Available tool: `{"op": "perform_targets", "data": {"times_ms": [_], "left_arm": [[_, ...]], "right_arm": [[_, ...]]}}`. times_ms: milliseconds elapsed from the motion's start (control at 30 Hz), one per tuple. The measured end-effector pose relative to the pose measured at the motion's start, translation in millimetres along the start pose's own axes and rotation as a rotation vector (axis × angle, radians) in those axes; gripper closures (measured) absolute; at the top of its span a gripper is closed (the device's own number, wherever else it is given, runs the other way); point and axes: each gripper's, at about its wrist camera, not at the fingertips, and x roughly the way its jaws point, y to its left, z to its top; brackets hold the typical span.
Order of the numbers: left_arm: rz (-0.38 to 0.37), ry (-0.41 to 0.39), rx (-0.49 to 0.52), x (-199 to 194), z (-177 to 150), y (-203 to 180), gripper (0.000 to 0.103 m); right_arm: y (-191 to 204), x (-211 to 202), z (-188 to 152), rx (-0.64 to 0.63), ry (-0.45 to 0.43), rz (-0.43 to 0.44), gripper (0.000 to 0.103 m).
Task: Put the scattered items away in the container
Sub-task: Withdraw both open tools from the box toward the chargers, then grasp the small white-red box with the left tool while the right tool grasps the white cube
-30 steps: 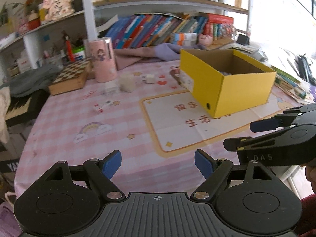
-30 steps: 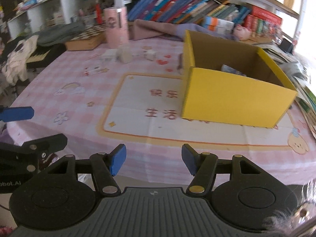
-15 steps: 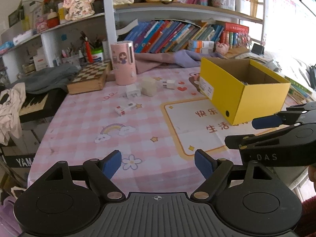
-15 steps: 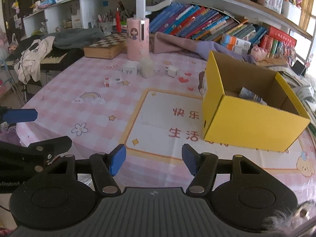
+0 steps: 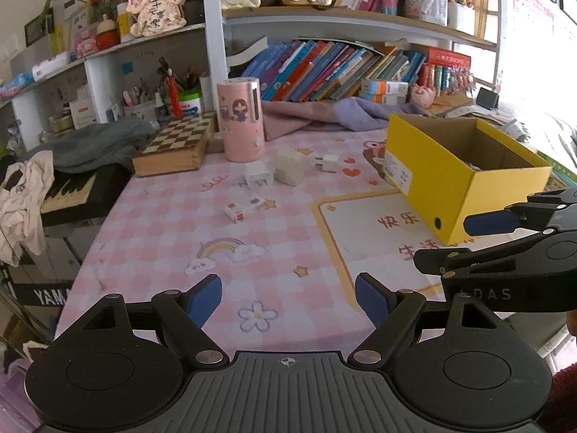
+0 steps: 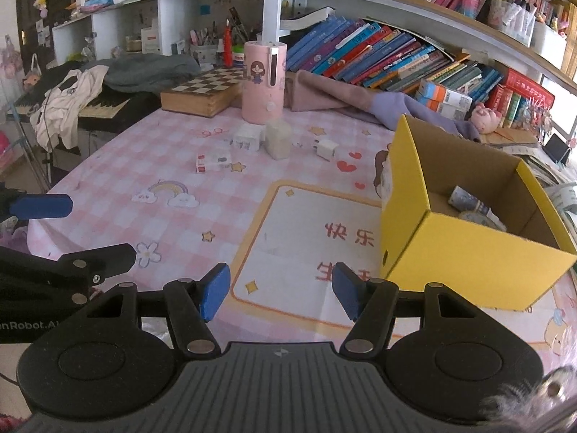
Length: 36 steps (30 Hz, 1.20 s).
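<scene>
A yellow cardboard box (image 5: 465,166) stands open on the right of the pink checked table (image 5: 173,223); in the right wrist view the box (image 6: 468,252) holds a few small items. Scattered at the table's back are a small flat red-and-white packet (image 5: 244,208), a white charger (image 5: 256,175), a cream block (image 5: 289,166) and a white plug (image 5: 327,163). They also show in the right wrist view: packet (image 6: 213,162), charger (image 6: 247,138), block (image 6: 278,139), plug (image 6: 326,149). My left gripper (image 5: 288,297) and right gripper (image 6: 280,290) are open and empty, near the table's front edge.
A pink cylinder (image 5: 241,119) and a wooden chessboard box (image 5: 176,146) stand at the back. Purple cloth (image 5: 324,115) lies under the bookshelf. A keyboard with clothes (image 5: 47,180) sits off the table's left side. Papers (image 6: 562,180) lie right of the box.
Both grippers have pulled back and risen, so more of the table and shelves shows. Both stay open and empty. Nothing on the table has moved.
</scene>
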Motion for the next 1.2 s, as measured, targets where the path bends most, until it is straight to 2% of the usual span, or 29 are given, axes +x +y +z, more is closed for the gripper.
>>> {"op": "perform_targets", "data": {"times_ms": [333,1000,1200], "left_arm": [[0.034,-0.017,0.018,30.6,29.1,14.3,0.020],[0.081,0.074,-0.041,114.5,60.5,38.4,0.020],[0.091,0.089,-0.017,149.9,72.5,36.6,0.020]], "right_arm": [[-5.2,35.0,37.6,0.006,-0.035,0.025,0.042],[-27.9,119.7,98.7,0.006,0.009,0.069,0.042],[-31.3,148.8,124.2,-0.007,0.019,0.096,0.041]]}}
